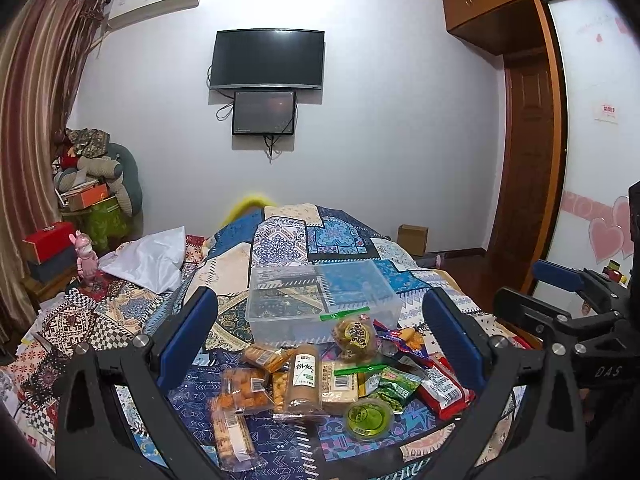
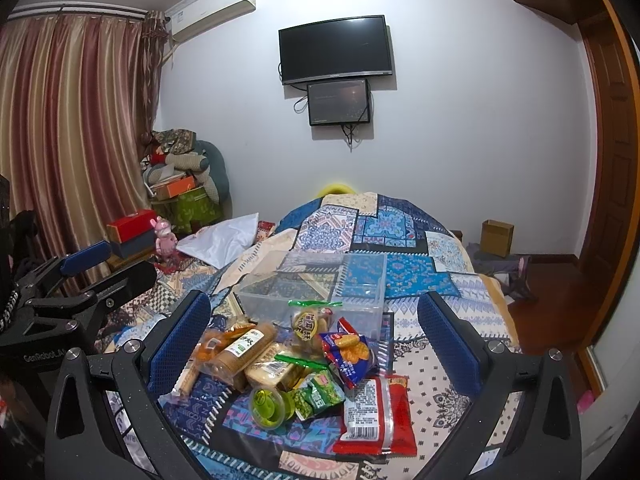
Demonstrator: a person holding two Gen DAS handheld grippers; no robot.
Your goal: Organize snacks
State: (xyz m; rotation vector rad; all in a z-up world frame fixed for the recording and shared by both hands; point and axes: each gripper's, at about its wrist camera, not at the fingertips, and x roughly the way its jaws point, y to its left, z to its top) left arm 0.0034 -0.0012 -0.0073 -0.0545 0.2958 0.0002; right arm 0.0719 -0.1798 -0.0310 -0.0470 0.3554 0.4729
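Note:
A pile of snack packets (image 1: 320, 380) lies on the patterned quilt (image 1: 132, 312), just in front of an empty clear plastic box (image 1: 320, 300). The pile holds a tan biscuit roll (image 1: 306, 380), a green jelly cup (image 1: 368, 418), a red packet (image 1: 442, 388) and a blue chip bag (image 2: 350, 354). My left gripper (image 1: 320, 336) is open and empty, above the pile. My right gripper (image 2: 316, 340) is open and empty, also above the pile (image 2: 304, 368), with the box (image 2: 320, 284) behind it. Each gripper shows at the edge of the other's view.
The quilt (image 2: 432, 280) covers a bed. A white cloth (image 1: 148, 260) and a pink toy (image 1: 86, 256) lie at the left. Boxes and cushions (image 1: 96, 184) are stacked by the curtain. Two screens (image 1: 268, 60) hang on the far wall. A cardboard box (image 1: 412, 240) stands on the floor.

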